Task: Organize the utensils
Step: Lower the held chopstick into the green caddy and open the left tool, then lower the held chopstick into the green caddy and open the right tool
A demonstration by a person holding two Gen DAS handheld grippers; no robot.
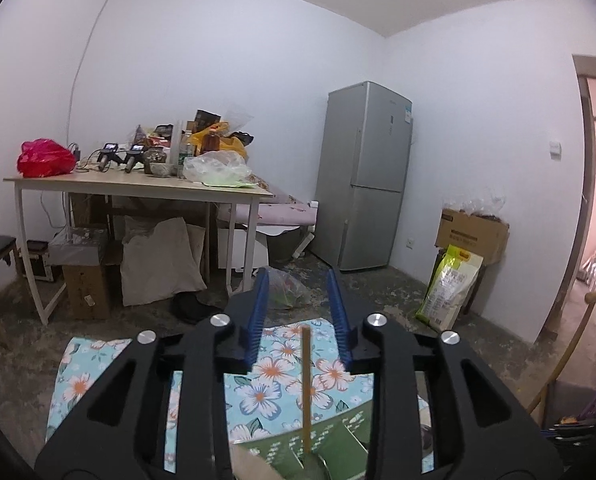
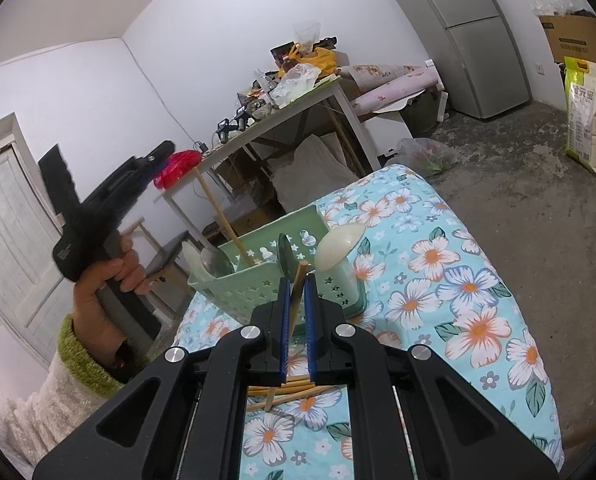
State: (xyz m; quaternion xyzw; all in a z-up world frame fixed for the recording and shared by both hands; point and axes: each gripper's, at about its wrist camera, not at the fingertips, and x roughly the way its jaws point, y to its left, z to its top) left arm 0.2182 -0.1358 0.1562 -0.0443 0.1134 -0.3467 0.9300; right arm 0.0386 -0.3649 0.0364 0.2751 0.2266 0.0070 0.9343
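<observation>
Left wrist view: left gripper (image 1: 298,296) with its 2 blue pads apart, nothing pressed between them. 1 wooden chopstick (image 1: 306,388) upright in the gap at lower centre, free of both pads, its lower end down in the green utensil basket (image 1: 337,436) at the bottom edge. Floral tablecloth (image 1: 266,376) underneath. Upper left: cluttered desk (image 1: 138,186) with a red bag (image 1: 44,158). Right of centre: grey fridge (image 1: 363,176); far right, a cardboard box (image 1: 471,232) and a rice sack (image 1: 449,288).

Right wrist view: right gripper (image 2: 296,280) at lower centre, pads nearly together and clamped on 1 chopstick (image 2: 298,292), tilted slightly, its tip just above the pad tips. More loose chopsticks (image 2: 290,392) flat on the cloth below the pads, partly hidden by the black frame. Basket (image 2: 258,292) just beyond the gripper, holding 2 spoons (image 2: 217,262) on its left side, a dark spoon (image 2: 286,252) near the middle, a pale ladle (image 2: 339,246) on its right, and the leaning chopstick (image 2: 222,216). Left of frame: a hand (image 2: 106,284) in a cream sleeve with green cuff (image 2: 82,356), gripping the other tool's handle, raised above the leaning stick's upper end; contact there impossible to tell.
</observation>
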